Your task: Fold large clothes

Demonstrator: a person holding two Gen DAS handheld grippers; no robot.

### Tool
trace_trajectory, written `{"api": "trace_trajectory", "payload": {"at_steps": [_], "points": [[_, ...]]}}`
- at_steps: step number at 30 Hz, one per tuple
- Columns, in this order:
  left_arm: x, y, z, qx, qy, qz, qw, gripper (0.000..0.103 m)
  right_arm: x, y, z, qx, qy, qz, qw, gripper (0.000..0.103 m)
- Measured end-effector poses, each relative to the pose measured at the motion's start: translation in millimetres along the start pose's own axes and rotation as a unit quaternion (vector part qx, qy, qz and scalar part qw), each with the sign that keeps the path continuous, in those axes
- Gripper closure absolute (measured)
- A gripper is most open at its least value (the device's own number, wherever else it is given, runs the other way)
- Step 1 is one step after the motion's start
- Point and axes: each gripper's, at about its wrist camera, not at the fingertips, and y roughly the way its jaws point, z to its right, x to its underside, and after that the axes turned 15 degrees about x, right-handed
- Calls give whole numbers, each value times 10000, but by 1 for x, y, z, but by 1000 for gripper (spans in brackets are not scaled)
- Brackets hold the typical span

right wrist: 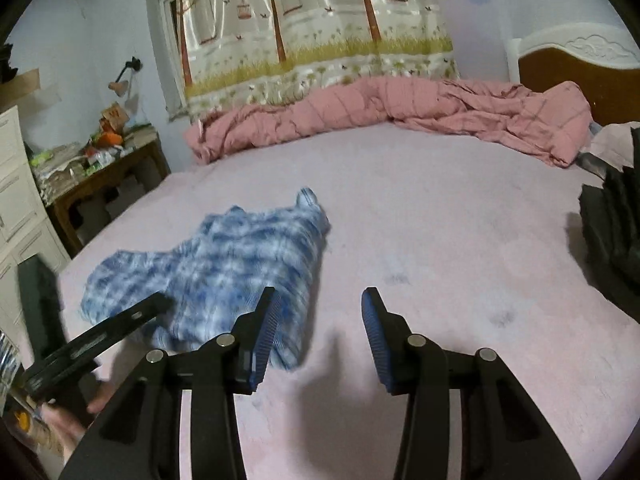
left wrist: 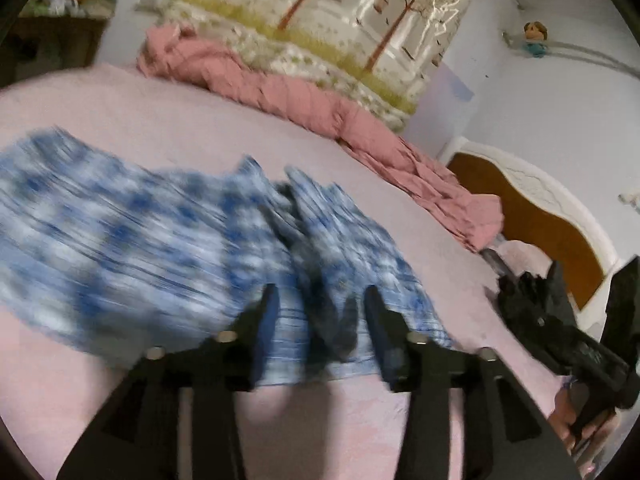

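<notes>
Left gripper (left wrist: pixel 320 312) hung open above the blue-white garment (left wrist: pixel 160 240) on the pink bed (left wrist: pixel 360 420); right gripper (right wrist: pixel 318 316), open and empty, had the garment ahead-left. No writing was readable.

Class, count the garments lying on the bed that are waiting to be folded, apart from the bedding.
1 clearly: a blue-and-white checked garment lying crumpled on the pink sheet, just ahead of the left gripper. A dark pile at the bed's right edge may be more clothing; unclear.

We note soft blue-white woven cloth garment (right wrist: pixel 240 272), matt pink fleecy bedsheet (right wrist: pixel 440 208), glossy satin curtain (right wrist: pixel 320 20), ribbed blue pads (right wrist: pixel 266 336).
</notes>
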Motion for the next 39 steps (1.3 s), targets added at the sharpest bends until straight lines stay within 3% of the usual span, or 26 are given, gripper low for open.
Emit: {"api": "trace_trajectory", "payload": {"at_steps": [3, 7, 8, 9, 10, 12, 13, 16, 19, 22, 25, 26, 27, 28, 29, 30, 32, 34, 37, 39], "points": [[-10, -31, -2, -793, 485, 166, 9955, 30, 1, 8, -13, 70, -196, 160, 9997, 57], [-21, -65, -13, -1952, 1099, 182, 9744, 18, 6, 20, -29, -138, -430, 219, 9987, 56], [-21, -71, -18, -2087, 1199, 152, 9705, 8, 7, 26, -30, -291, -359, 132, 9988, 53], [-21, -77, -25, -2200, 1210, 112, 9679, 1, 8, 29, -29, -435, -253, 63, 9987, 51], [-21, -82, -35, -2285, 1102, 89, 9672, 0, 9, 32, -28, -504, -144, 25, 9986, 46], [-23, -91, -60, -2626, 536, 77, 9634, 1, 14, 37, -30, -271, -6, 5, 9996, 46], [-23, -93, -71, -2627, 275, 72, 9645, 1, 16, 37, -33, -186, -57, 41, 9998, 46], [-20, -92, -102, -2005, -603, -171, 9777, 1, 18, 30, -50, -433, -318, 126, 9985, 46], [-15, -88, -131, -1339, -1562, -183, 9784, 1, 13, 21, -69, -663, -582, 265, 9957, 46], [-16, -80, -140, -1390, -1728, 115, 9750, 1, 5, 15, -84, -745, -726, 486, 9934, 46], [-23, -74, -145, -1515, -1829, 93, 9713, 1, -7, 21, -98, -888, -815, 397, 9919, 46], [-25, -77, -143, -1493, -1828, 213, 9715, 2, -11, 30, -110, -735, -963, 266, 9923, 46], [-26, -77, -143, -1461, -1809, 299, 9721, 12, -14, 38, -118, -712, -1037, 147, 9919, 46], [-25, -74, -146, -1521, -1777, 303, 9718, 21, -15, 44, -122, -866, -1046, 22, 9907, 54], [-25, -72, -149, -1615, -1774, 339, 9702, 50, -15, 54, -127, -1225, -1005, -248, 9871, 74], [-25, -74, -154, -1589, -1851, 462, 9687, 71, -13, 66, -131, -1619, -876, -575, 9812, 83], [-25, -85, -162, -1147, -2025, 738, 9697, 86, -2, 82, -137, -2109, -672, -994, 9701, 94], [-27, -91, -158, -959, -1924, 863, 9728, 88, 11, 95, -143, -2069, -668, -1200, 9687, 94], [-37, -89, -125, -1122, -1056, 915, 9838, 91, 18, 97, -146, -2281, -678, -1284, 9627, 94], [-45, -87, -99, -936, -596, 995, 9888, 92, 17, 90, -145, -2362, -730, -1227, 9611, 94]]}}
